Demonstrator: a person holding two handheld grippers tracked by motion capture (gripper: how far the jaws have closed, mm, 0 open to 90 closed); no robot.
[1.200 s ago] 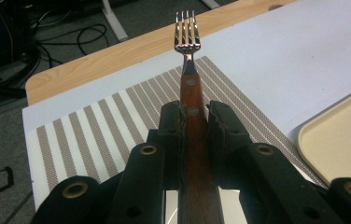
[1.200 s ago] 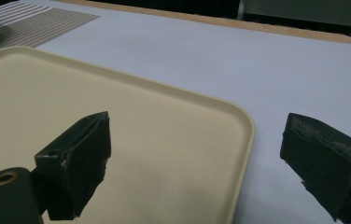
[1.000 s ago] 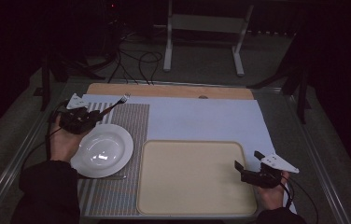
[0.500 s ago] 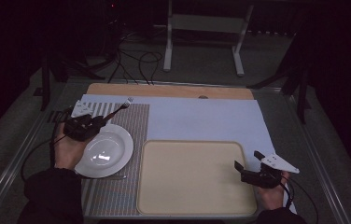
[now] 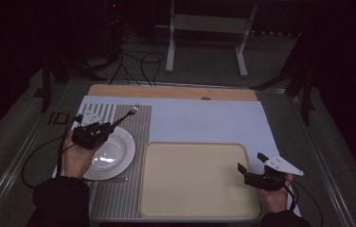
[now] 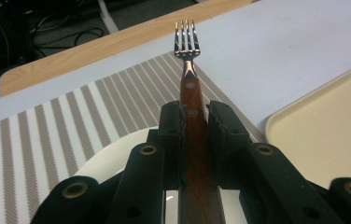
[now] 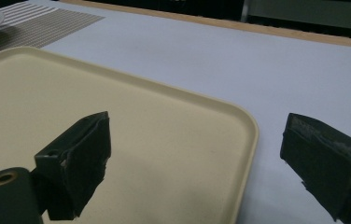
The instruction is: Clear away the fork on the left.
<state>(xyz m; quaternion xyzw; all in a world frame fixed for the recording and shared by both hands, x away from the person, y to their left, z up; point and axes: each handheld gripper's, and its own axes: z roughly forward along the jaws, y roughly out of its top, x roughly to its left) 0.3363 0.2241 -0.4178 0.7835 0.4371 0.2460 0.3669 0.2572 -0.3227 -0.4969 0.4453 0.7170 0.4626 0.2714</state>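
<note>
While clamped by its wooden handle between the narrow jaws of the left gripper, fork lifted above the white plate, tines out over the striped placemat. Beside that, cream tray on the white sheet. At the tray's right edge, right gripper, jaws wide, holding nothing.
</note>
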